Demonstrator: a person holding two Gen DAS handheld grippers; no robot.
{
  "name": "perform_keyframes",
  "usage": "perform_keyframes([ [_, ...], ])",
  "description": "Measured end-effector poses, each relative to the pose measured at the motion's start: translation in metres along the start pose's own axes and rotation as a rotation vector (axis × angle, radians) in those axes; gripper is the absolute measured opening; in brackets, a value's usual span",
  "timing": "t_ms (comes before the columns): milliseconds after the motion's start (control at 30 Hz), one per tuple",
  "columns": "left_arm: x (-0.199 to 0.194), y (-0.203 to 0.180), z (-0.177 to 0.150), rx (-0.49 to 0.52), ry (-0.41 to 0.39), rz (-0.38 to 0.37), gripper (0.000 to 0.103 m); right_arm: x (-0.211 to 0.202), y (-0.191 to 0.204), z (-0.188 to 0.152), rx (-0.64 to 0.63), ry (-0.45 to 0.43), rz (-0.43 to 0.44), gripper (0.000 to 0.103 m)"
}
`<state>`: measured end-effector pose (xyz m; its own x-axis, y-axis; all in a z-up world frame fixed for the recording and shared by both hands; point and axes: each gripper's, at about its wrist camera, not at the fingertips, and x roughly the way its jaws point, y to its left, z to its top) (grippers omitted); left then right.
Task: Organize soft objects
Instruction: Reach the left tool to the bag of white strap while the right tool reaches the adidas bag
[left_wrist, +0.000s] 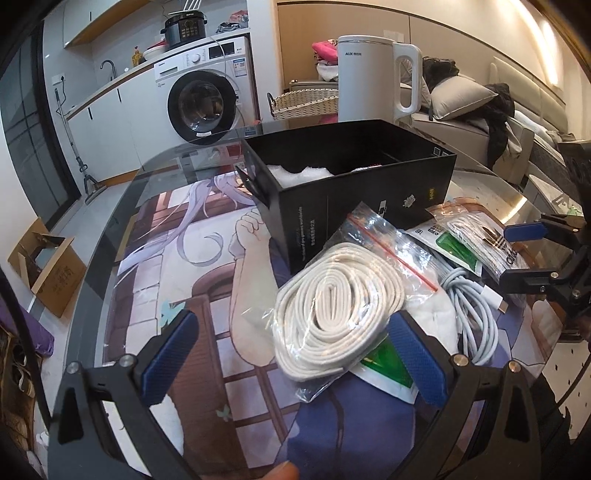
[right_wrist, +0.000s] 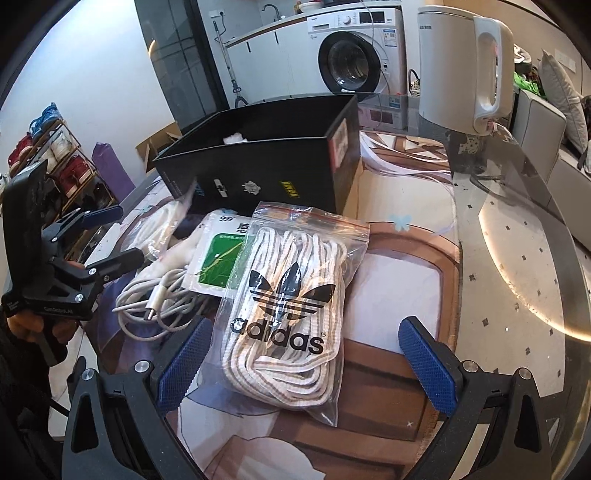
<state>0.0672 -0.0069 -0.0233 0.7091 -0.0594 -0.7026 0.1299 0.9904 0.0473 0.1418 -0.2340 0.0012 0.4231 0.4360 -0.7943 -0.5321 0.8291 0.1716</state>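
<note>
A clear zip bag of white laces (left_wrist: 336, 306) lies on the table mat, between the open jaws of my left gripper (left_wrist: 295, 332). A second zip bag of laces with an adidas logo (right_wrist: 291, 310) lies between the open jaws of my right gripper (right_wrist: 306, 347); it also shows in the left wrist view (left_wrist: 480, 236). A white coiled cable (left_wrist: 469, 306) (right_wrist: 159, 302) and a green and white sachet (right_wrist: 214, 266) lie between the bags. An open black box (left_wrist: 351, 177) (right_wrist: 266, 162) with white stuffing inside stands behind them. Both grippers are empty.
A white kettle (left_wrist: 376, 77) (right_wrist: 461, 66) stands at the table's far side behind the box. The round glass table edge (right_wrist: 524, 229) curves right. A washing machine (left_wrist: 207, 92), a cardboard box (left_wrist: 44, 266) on the floor and a bed are beyond.
</note>
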Motion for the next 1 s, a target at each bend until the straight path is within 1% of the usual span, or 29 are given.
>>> perform_keyframes([
  [233, 0.008, -0.002, 0.007, 0.006, 0.014, -0.027, 0.103, -0.005, -0.011, -0.002, 0.022, 0.008, -0.049, 0.102],
  [433, 0.014, -0.002, 0.011, 0.02, 0.03, -0.038, 0.103, -0.005, -0.016, -0.005, 0.01, 0.024, -0.119, 0.102],
  [600, 0.016, 0.001, 0.012, -0.012, 0.038, -0.026, 0.103, -0.005, -0.02, -0.005, 0.015, 0.025, -0.125, 0.102],
  [833, 0.015, -0.002, 0.011, 0.014, 0.053, -0.038, 0.103, -0.003, -0.017, -0.004, -0.006, 0.019, -0.11, 0.102],
  [1000, 0.023, -0.002, 0.014, -0.012, 0.081, -0.047, 0.103, -0.001, -0.018, -0.002, 0.008, 0.011, -0.117, 0.102],
])
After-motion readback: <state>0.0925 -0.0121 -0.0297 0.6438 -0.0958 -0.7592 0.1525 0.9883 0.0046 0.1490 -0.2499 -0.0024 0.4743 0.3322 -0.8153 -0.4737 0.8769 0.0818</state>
